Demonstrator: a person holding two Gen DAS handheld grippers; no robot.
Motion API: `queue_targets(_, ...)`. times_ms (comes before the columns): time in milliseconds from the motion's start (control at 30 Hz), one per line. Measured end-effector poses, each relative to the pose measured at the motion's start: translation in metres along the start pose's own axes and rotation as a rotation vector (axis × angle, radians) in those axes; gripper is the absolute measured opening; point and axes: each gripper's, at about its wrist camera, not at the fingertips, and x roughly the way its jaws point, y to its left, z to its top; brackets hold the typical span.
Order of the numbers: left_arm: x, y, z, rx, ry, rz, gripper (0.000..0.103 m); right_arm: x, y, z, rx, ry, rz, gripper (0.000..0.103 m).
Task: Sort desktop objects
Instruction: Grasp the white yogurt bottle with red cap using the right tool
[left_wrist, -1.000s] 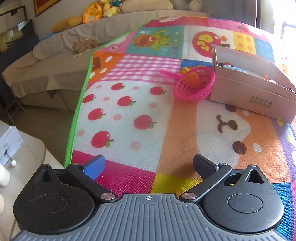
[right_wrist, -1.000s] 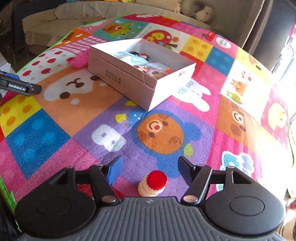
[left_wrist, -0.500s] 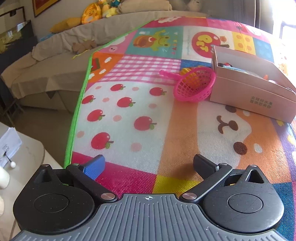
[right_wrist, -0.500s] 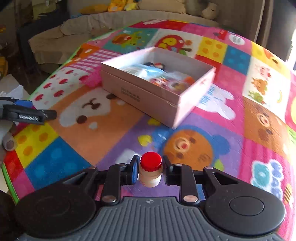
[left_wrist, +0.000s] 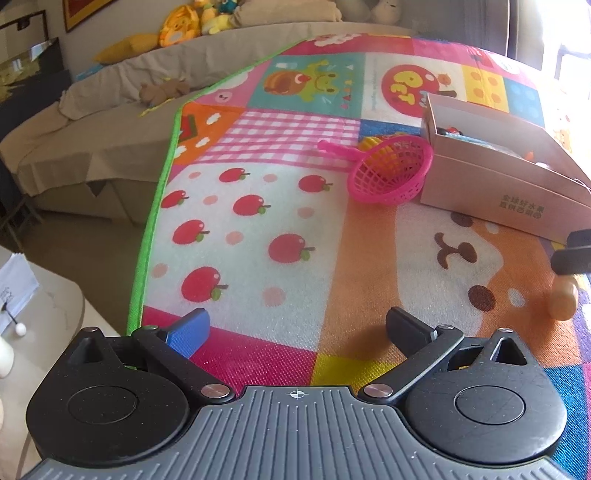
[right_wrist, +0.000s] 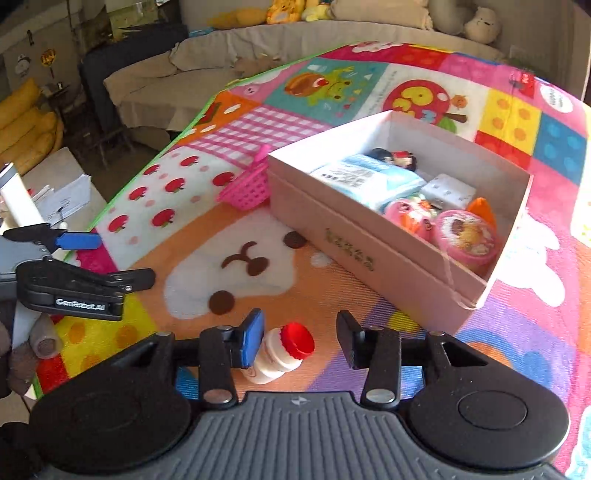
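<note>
Opening its jaws, the right gripper (right_wrist: 299, 338) is letting the red-capped bottle (right_wrist: 280, 350) tip short of the box (right_wrist: 369, 254); the left gripper (left_wrist: 295, 328) is waiting spread and empty.

A beige sofa (left_wrist: 110, 122) with soft toys (left_wrist: 181, 26) borders the cartoon play mat's (left_wrist: 258, 221) far edge.

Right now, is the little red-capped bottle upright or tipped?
Tipped: the bottle leans, red cap toward the box.
</note>
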Motion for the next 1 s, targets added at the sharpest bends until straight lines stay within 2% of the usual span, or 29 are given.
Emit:
queue_targets(100,0.002,0.0,0.002,-0.004,0.002,-0.002,0.103,0.006,-0.018,0.007,0.021,-0.019,-0.074,0.043)
queue_targets(200,0.002,0.001,0.002,-0.001,0.002,-0.004,0.103,0.019,-0.028,0.016,0.03,-0.021,-0.062,0.039)
queue_targets(333,0.002,0.001,0.002,-0.003,0.007,-0.005,0.103,0.038,-0.026,0.03,-0.021,-0.045,-0.102,0.039)
queue_targets(467,0.002,0.001,0.002,-0.005,0.007,-0.005,0.103,0.039,-0.036,0.04,0.017,-0.048,-0.102,0.04)
queue_targets(533,0.003,0.0,0.002,-0.011,0.006,-0.004,0.103,0.024,-0.037,0.035,0.028,-0.055,-0.061,0.048)
queue_targets(600,0.003,-0.002,0.004,-0.008,0.005,-0.001,0.103,0.008,-0.033,0.023,0.021,-0.059,-0.006,0.074)
queue_targets(667,0.004,-0.006,0.006,0.003,0.006,-0.001,0.103,-0.002,-0.021,0.007,-0.023,-0.043,0.03,0.077)
queue_targets(767,0.005,-0.012,0.008,0.014,0.01,0.006,0.103,-0.003,-0.001,-0.013,-0.104,-0.014,0.01,0.074)
queue_targets(833,0.004,-0.014,0.009,0.02,0.015,0.015,0.103,0.0,0.008,-0.023,-0.14,0.001,-0.014,0.057)
queue_targets(867,0.003,-0.015,0.009,0.021,0.019,0.015,0.103,0.002,0.009,-0.025,-0.134,0.017,-0.016,0.044)
queue_targets(1000,0.002,-0.021,0.011,0.04,0.031,0.003,0.103,-0.011,0.009,-0.026,-0.122,-0.021,-0.019,0.043)
